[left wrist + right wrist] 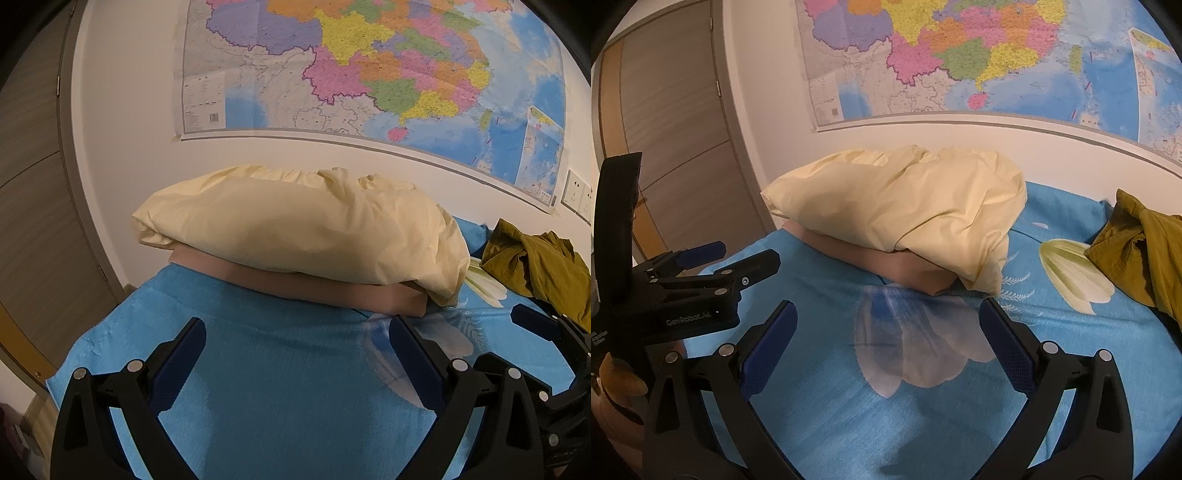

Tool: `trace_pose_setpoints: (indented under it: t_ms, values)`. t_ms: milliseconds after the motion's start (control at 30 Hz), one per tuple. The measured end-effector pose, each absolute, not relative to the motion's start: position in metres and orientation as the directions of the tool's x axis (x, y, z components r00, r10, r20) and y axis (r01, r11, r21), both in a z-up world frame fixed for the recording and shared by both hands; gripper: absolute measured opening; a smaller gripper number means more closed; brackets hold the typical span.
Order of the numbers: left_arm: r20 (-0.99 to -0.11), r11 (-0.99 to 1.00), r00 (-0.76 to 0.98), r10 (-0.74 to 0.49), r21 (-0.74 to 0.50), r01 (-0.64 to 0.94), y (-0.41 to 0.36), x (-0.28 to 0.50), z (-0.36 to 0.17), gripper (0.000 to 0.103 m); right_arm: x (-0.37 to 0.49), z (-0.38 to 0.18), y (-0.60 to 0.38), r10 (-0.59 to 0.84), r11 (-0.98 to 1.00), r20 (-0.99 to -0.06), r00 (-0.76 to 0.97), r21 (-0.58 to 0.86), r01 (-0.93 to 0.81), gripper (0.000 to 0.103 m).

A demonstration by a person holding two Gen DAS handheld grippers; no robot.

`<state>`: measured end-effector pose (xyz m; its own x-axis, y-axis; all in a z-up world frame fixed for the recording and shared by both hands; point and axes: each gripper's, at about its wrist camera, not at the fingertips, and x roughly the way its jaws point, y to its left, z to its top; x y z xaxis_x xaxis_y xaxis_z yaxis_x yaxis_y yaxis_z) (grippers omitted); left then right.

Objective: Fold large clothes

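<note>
An olive-green garment [539, 266] lies crumpled on the blue bed at the far right; it also shows in the right wrist view [1145, 247]. My left gripper [295, 332] is open and empty above the blue sheet, well left of the garment. My right gripper [886, 317] is open and empty over the flower print, with the garment ahead to its right. The left gripper also shows at the left edge of the right wrist view [738, 258], and a fingertip of the right gripper [535, 323] shows at the right of the left wrist view.
A pale yellow pillow [303, 225] lies on a beige pillow [332, 291] at the head of the bed [277, 387]. A map [369, 66] hangs on the white wall. A wooden door [672, 140] stands to the left.
</note>
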<state>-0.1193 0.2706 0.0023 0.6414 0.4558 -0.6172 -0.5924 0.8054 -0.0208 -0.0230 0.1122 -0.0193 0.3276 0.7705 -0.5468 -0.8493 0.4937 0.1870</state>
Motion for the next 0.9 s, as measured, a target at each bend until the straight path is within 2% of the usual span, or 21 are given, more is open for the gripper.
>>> trace_pose_setpoints:
  t_ms: [900]
  values:
    - [-0.619,0.805,0.640,0.456,-0.020,-0.593,0.262,-0.123,0.001,0.096,-0.035,-0.016,0.107,0.769,0.503,-0.544,0.336,0.190,-0.843,0.097]
